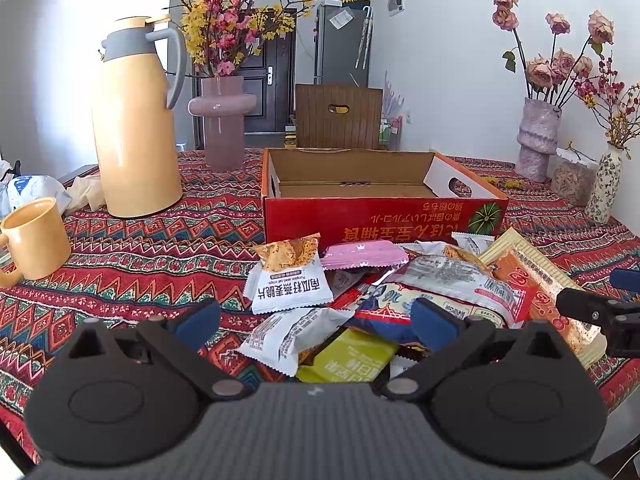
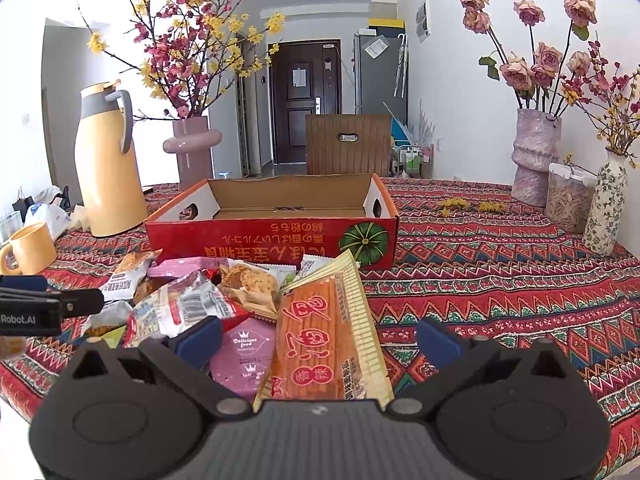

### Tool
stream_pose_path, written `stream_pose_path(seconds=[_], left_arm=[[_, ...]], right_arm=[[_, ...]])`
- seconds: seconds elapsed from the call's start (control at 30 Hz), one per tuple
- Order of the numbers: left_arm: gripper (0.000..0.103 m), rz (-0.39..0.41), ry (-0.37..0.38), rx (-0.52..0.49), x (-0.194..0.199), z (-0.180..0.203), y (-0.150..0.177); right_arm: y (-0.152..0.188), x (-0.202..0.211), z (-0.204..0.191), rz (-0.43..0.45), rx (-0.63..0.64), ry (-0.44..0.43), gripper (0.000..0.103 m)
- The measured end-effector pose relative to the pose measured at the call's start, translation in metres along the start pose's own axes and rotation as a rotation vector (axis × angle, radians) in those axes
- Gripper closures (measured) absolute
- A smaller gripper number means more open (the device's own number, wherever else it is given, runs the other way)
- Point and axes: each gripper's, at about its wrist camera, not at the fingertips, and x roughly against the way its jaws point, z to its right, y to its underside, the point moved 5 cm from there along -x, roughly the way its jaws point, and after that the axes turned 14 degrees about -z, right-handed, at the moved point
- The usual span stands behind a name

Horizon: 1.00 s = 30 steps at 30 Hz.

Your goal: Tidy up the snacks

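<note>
On a patterned tablecloth, a yellow mug and thermos jug stand at far left. Right of them, the left gripper hovers with fingers spread wide, empty, over a heap of snack packets lying just in front of an empty red cardboard box. The right gripper, equally wide and empty, straddles a long orange packet. Nothing looks packed yet (an early step, seemingly); next probably comes closing on one packet and lifting it into the box.

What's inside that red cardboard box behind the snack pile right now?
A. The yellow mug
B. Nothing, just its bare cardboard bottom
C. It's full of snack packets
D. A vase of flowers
B: the red cardboard box shows only bare brown floor, while the snack pile lies on the tablecloth in front of it.
</note>
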Motion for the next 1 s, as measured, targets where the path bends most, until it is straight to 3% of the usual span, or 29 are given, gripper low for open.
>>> stream_pose_path(seconds=[0.73, 1.0], left_arm=[[0.000, -0.004, 0.002, 0.015, 0.000, -0.003, 0.000], [0.000, -0.011, -0.004, 0.021, -0.003, -0.004, 0.000]], right_arm=[[-0.001, -0.006, -0.001, -0.011, 0.004, 0.008, 0.001], [-0.004, -0.031, -0.005, -0.056, 0.045, 0.031, 0.021]])
